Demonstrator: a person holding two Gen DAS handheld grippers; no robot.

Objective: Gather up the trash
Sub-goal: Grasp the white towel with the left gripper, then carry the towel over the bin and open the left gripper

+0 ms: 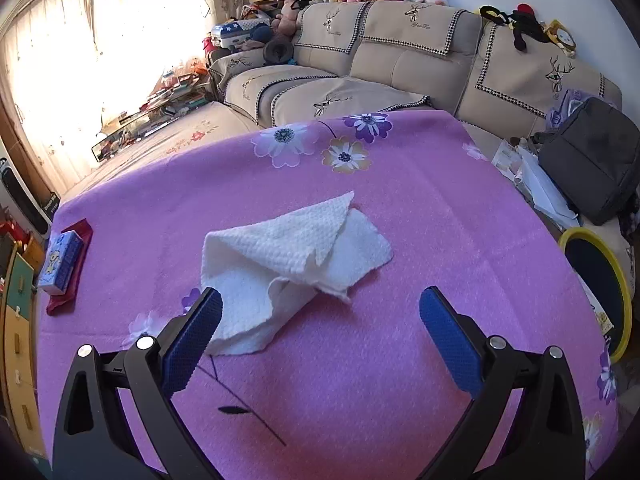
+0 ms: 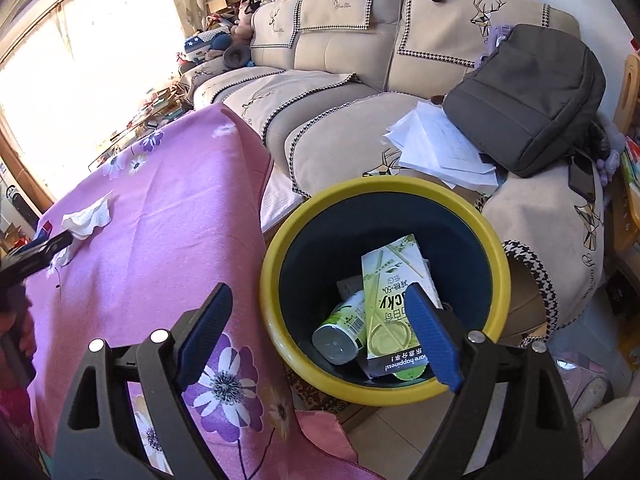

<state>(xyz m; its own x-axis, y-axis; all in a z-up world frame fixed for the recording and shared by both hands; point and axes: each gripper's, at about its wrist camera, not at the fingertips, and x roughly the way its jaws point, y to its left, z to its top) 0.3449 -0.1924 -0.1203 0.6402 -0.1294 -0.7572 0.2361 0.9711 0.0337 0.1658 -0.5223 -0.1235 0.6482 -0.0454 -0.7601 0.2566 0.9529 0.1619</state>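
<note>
White, crumpled, dimple-textured paper towel [image 1: 288, 264] lies on the pink flowered tabletop [image 1: 400, 240] just ahead of your left tongs [image 1: 320, 308], nearer the left finger; those tongs are spread wide and hold nothing. That pickup looks like the step in hand: advance, straddle the folds, close. Your right tongs [image 2: 320, 312] gape empty above the yellow-rimmed dark bin [image 2: 280, 240], where a green-and-white carton [image 2: 394, 292] reads "CKY" and "are happiness!", beside a white-and-green can [image 2: 340, 328] whose label is too small to read.
</note>
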